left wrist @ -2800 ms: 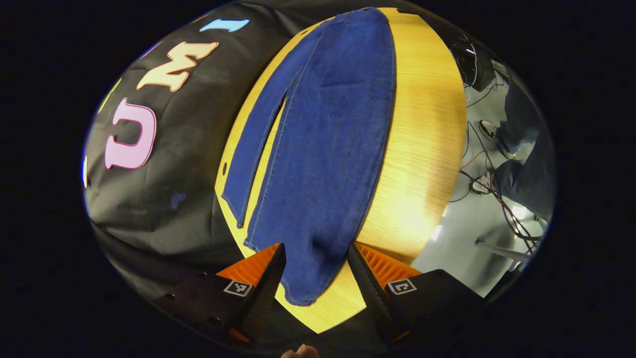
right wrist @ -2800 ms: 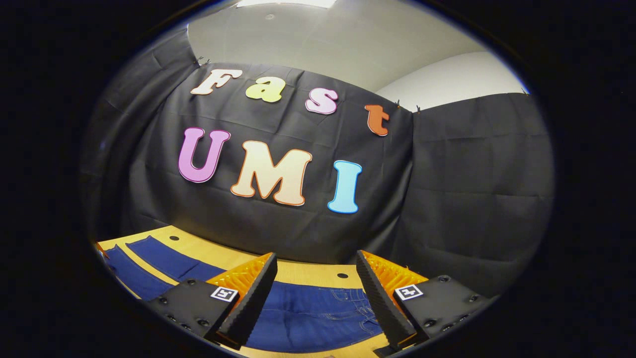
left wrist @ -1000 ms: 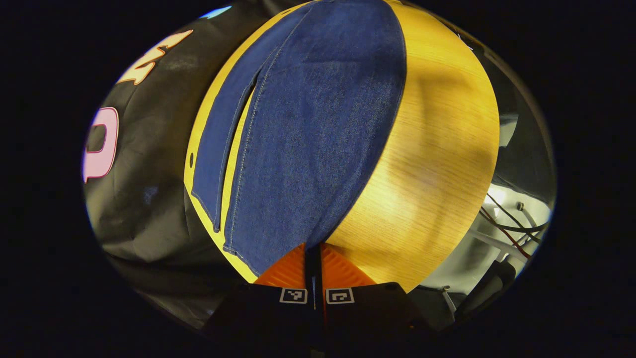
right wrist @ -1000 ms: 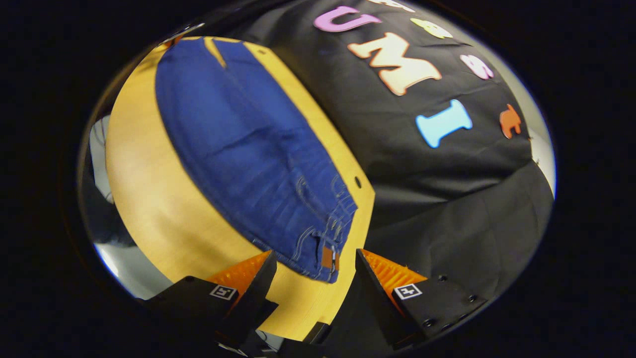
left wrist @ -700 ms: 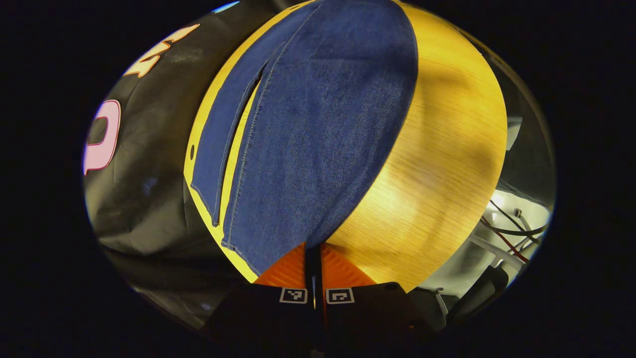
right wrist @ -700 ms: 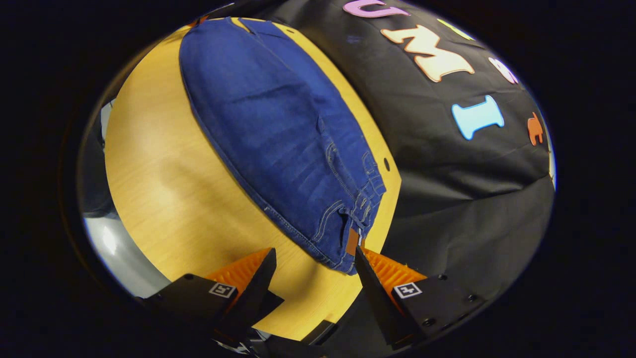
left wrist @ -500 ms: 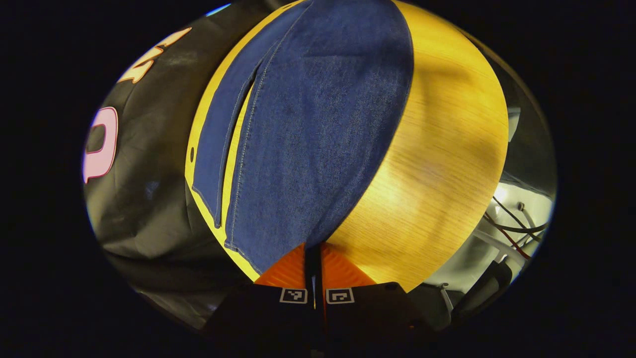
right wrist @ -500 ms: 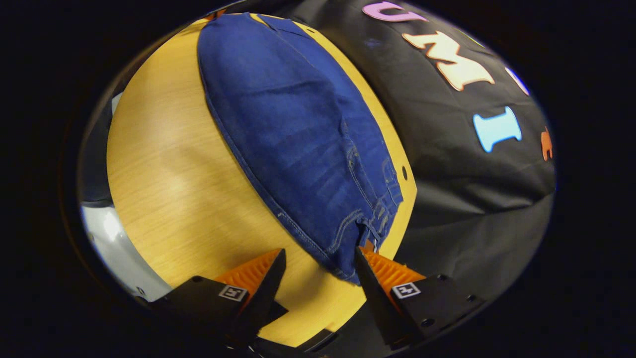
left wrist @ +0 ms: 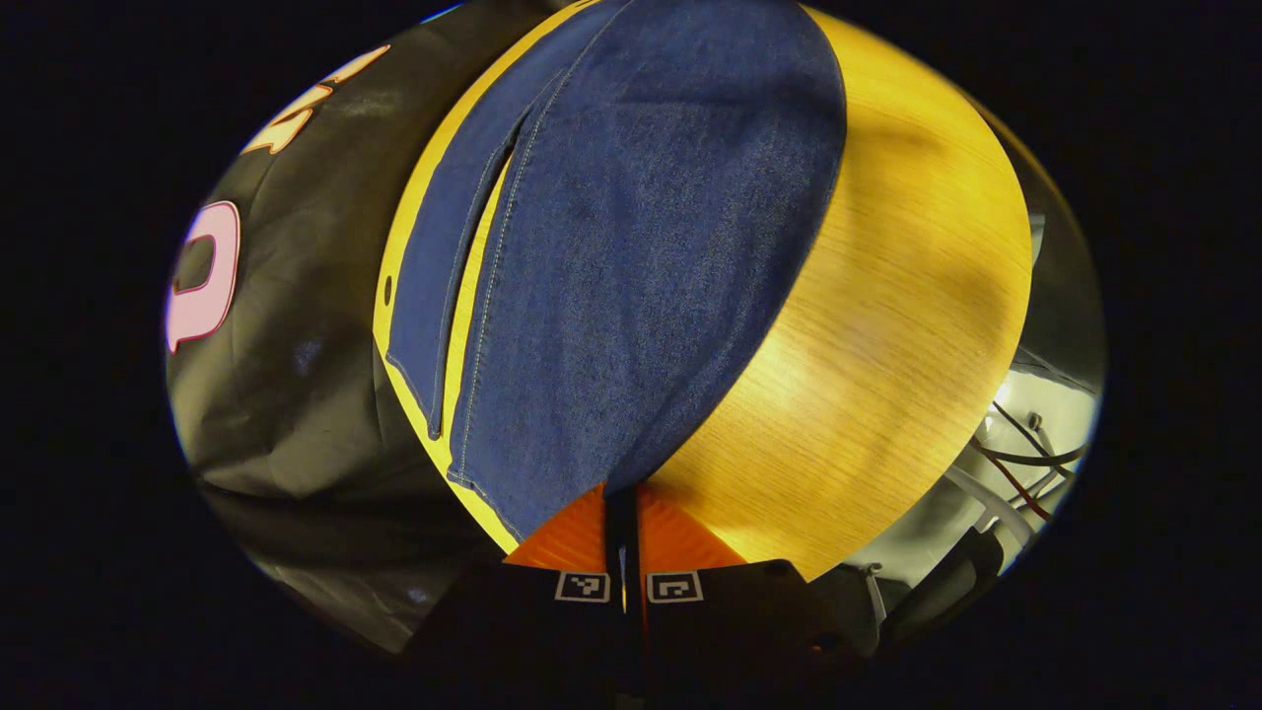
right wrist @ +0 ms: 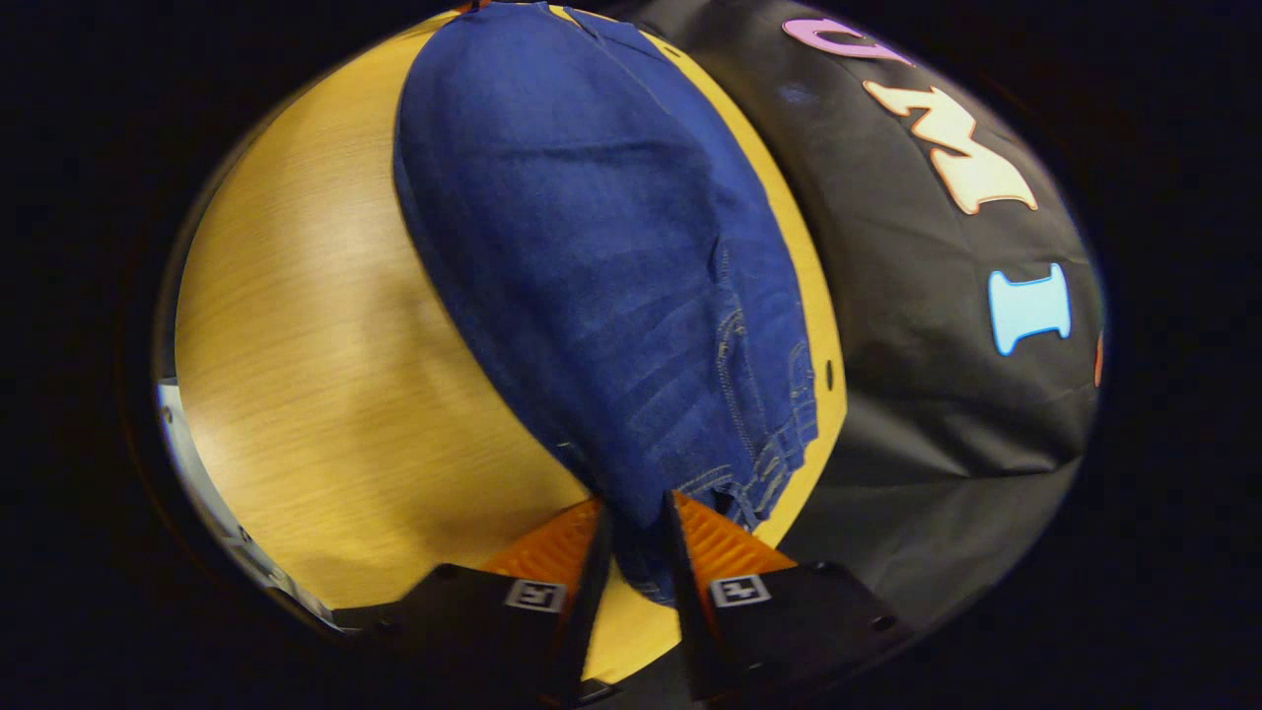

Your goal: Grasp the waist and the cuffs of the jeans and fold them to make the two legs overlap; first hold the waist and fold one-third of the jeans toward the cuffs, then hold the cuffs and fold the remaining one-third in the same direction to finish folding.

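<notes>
Left gripper view looks down the length of the wooden table [left wrist: 887, 325], where the jeans [left wrist: 631, 256] lie flat and cover much of the top. From this end the two legs show, one broad leg near the middle and a narrower strip of the other beside it toward the cloth wall, with a thin line of bare wood between them. The left gripper [left wrist: 621, 513] has its fingers pressed together on the cuff edge of the broad leg, at the near edge of the table. Beyond the table's far side lie a pale floor and some loose cables [left wrist: 1025, 459].

Right gripper view comes at the same jeans [right wrist: 601, 256] from the other end, so the waist is nearest, with its stitching and pocket seams visible along the side next to the black cloth wall [right wrist: 946, 375]. The right gripper [right wrist: 636, 537] has its fingers drawn in to a narrow gap with the waist corner of the denim between them; both fingers look to be touching the cloth. A small dark hole [right wrist: 828, 373] sits in the table [right wrist: 296, 394] near the waist edge.
</notes>
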`<state>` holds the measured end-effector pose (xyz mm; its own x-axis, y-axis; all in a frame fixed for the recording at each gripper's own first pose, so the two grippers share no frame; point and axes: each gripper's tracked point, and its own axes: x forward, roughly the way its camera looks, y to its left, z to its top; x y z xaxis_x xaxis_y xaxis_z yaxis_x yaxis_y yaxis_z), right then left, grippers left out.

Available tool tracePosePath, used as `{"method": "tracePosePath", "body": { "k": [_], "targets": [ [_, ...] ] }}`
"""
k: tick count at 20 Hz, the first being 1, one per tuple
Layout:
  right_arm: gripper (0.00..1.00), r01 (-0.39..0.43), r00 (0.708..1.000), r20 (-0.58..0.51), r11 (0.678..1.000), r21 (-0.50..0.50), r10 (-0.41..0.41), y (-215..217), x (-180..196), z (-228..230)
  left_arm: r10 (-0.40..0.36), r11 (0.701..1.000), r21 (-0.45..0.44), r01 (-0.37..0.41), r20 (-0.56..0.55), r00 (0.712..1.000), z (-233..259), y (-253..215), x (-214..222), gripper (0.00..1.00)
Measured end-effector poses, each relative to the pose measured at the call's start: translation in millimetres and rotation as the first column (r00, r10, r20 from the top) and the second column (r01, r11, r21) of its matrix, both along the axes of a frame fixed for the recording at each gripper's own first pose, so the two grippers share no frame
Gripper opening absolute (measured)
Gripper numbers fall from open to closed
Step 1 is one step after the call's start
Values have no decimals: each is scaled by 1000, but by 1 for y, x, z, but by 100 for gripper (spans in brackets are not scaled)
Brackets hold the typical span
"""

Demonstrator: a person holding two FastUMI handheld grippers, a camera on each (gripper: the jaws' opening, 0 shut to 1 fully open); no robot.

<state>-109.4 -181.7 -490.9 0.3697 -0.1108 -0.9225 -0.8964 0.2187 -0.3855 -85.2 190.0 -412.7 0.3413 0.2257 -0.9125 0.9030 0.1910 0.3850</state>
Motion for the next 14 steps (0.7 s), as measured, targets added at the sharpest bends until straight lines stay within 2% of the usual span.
{"method": "tracePosePath", "body": {
  "k": [2,4,7,10,14],
  "targets": [
    [7,20,999,45,1000,-3,-20,-4,13,1,30,1000,2,-30,-1,1000,0,0,2,0],
    [5,68,996,57,998,15,-69,-3,10,3,112,994,1,-112,12,994,0,2,3,0],
    [4,171,976,131,984,41,-175,-4,21,23,258,966,-31,-257,72,963,7,0,11,0],
    [4,276,930,223,955,106,-293,0,41,47,394,917,-111,-383,97,914,19,-5,20,0],
    [4,317,866,343,930,189,-365,16,87,87,500,863,-183,-470,179,848,51,-5,56,0]
  ]
}}
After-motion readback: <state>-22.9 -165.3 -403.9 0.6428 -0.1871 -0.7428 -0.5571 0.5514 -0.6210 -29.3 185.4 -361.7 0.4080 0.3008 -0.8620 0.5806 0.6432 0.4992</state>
